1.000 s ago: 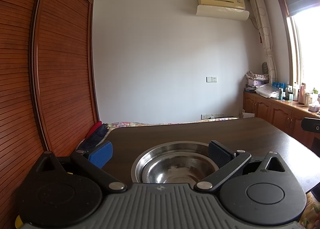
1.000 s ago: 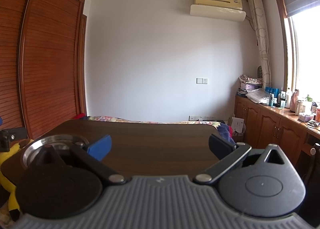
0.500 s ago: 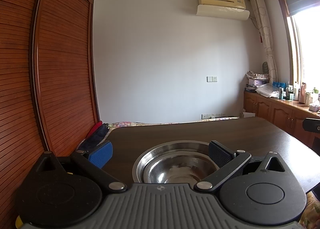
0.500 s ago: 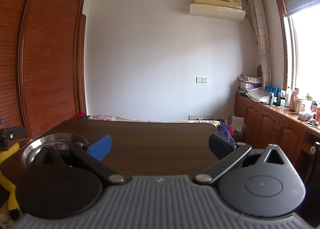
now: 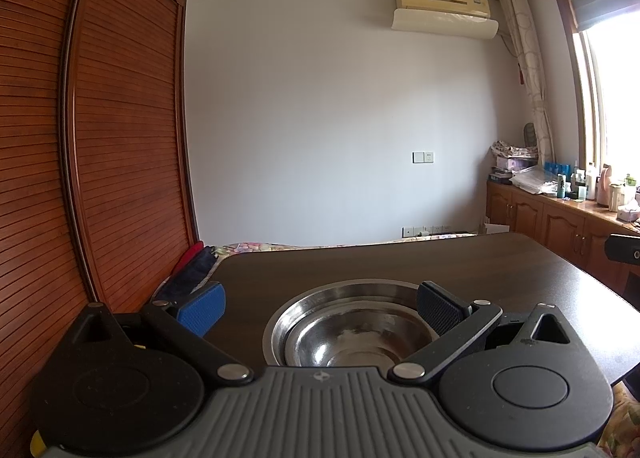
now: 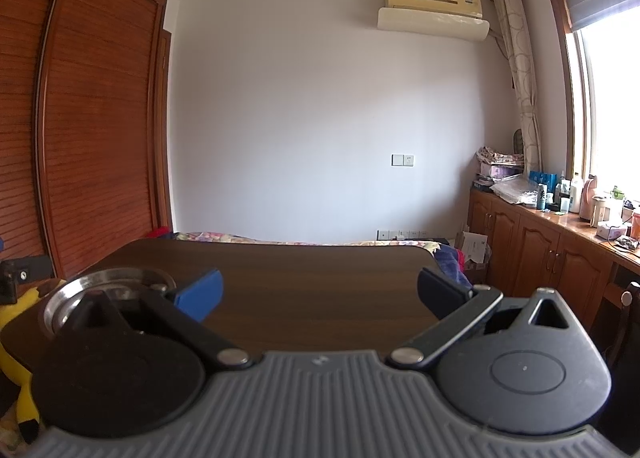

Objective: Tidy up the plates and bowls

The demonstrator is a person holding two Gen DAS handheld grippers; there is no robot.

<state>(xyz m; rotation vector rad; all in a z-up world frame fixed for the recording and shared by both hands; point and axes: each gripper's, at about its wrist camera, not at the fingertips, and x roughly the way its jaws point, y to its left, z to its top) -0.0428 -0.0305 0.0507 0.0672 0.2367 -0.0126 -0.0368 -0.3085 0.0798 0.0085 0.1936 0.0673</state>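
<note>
Dark table [image 5: 400, 266] | steel bowls [image 5: 352, 334] between wide-apart left tool [image 5: 320, 304] fingers

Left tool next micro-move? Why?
Probably ease the left tool forward and down so its black pad drops inside the steel bowls' rim. Both tools are open and hold nothing; the nested bowls sit on the dark table right before the left one, off to the side of the right tool.

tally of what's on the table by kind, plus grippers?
Steel bowls: 2, nested, on the dark table
Grippers: 2, left gripper and right gripper, both open and empty
Total: 4
</note>
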